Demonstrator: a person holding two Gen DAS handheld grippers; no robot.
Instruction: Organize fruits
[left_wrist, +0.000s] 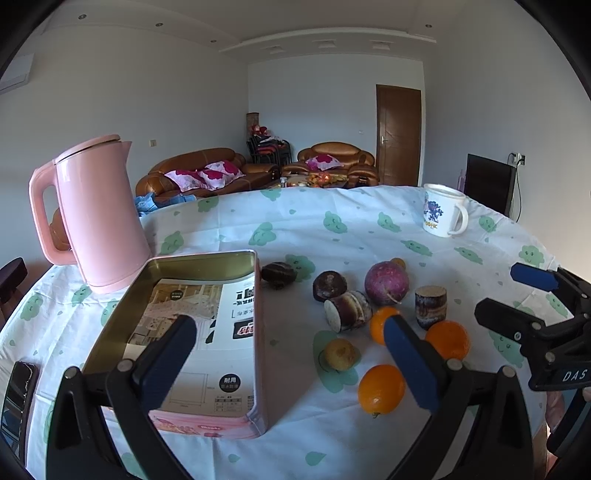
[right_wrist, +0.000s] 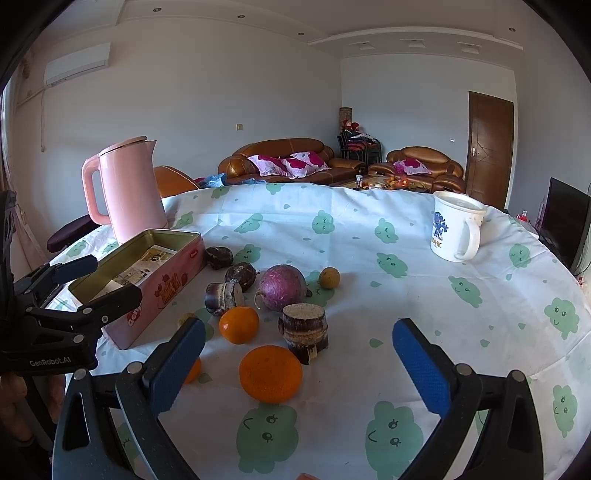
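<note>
A round desk (right_wrist: 406, 236) fills both views, covered with a white cloth printed with green smiling clouds and small drops. The left tool (left_wrist: 291, 354) hangs over its near edge with its blue-padded fingers spread wide and nothing between them. One finger sits above the open pink tin box (left_wrist: 207, 332), which has paper packaging lying inside, and the other in front of the fruit. The right tool (right_wrist: 299, 365) is likewise wide open and empty, low over the cloth.

The fruit lies loose on the cloth, none of it in the box. Just ahead of the right tool, between its fingers, is a large orange (right_wrist: 270, 373), with an upright sugarcane piece (right_wrist: 304, 330) right behind it and a smaller orange (right_wrist: 239, 325) beside that. Further out are a purple round fruit (right_wrist: 282, 287), a second sugarcane piece lying on its side (right_wrist: 223, 296), two dark passion fruits (right_wrist: 240, 276), and a small yellowish fruit (right_wrist: 329, 277). Another orange (left_wrist: 381, 388) and a yellow fruit (left_wrist: 340, 353) lie near the left tool.

A pink kettle (right_wrist: 127, 188) stands beyond the box, and a white mug (right_wrist: 456, 227) with a blue design far off to the right tool's right. Behind the desk are brown leather sofas (right_wrist: 288, 160) with floral cushions, a brown door (right_wrist: 489, 144), a wall air conditioner (right_wrist: 77, 62), a dark screen (right_wrist: 567, 221) and white walls with recessed ceiling lights.
</note>
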